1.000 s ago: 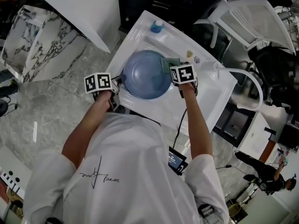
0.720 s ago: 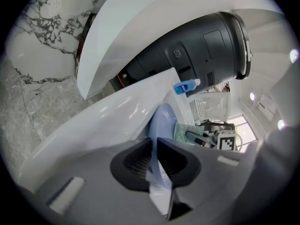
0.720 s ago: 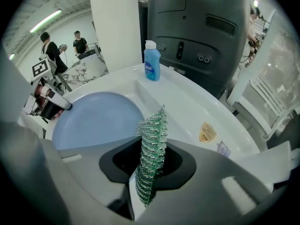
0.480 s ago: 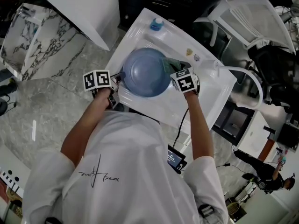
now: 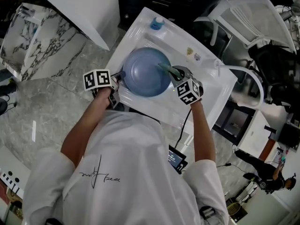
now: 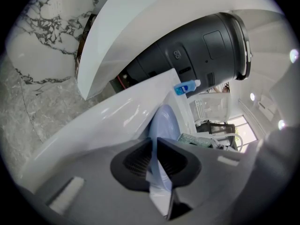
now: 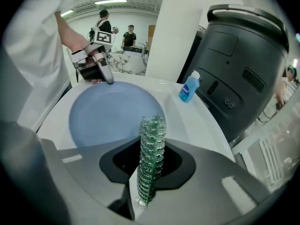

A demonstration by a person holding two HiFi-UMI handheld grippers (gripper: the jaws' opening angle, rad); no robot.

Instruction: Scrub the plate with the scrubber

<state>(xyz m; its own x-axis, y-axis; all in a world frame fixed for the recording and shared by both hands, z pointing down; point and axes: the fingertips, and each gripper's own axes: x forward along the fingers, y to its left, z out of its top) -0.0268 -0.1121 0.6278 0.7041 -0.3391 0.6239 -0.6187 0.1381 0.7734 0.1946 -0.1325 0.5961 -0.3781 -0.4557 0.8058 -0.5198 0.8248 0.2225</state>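
A pale blue plate (image 5: 144,72) lies in a white sink basin (image 5: 202,86). My left gripper (image 5: 118,81) is shut on the plate's left rim; in the left gripper view the plate (image 6: 161,125) runs edge-on between the jaws. My right gripper (image 5: 172,74) is shut on a green mesh scrubber (image 5: 167,70) at the plate's right edge. From the right gripper view the scrubber (image 7: 151,156) stands upright between the jaws, with the plate (image 7: 110,112) just beyond and the left gripper (image 7: 99,65) at its far rim.
A blue soap bottle (image 5: 157,25) stands at the sink's far edge, also in the right gripper view as the bottle (image 7: 189,86). A dark rounded bin (image 7: 243,69) sits behind the sink. A curved faucet (image 5: 246,78) rises at the right. Grey marble floor (image 5: 51,107) lies left.
My right gripper has turned and slid down the plate's right side, carrying the scrubber from the upper right rim toward the plate's middle right. The left gripper holds still.
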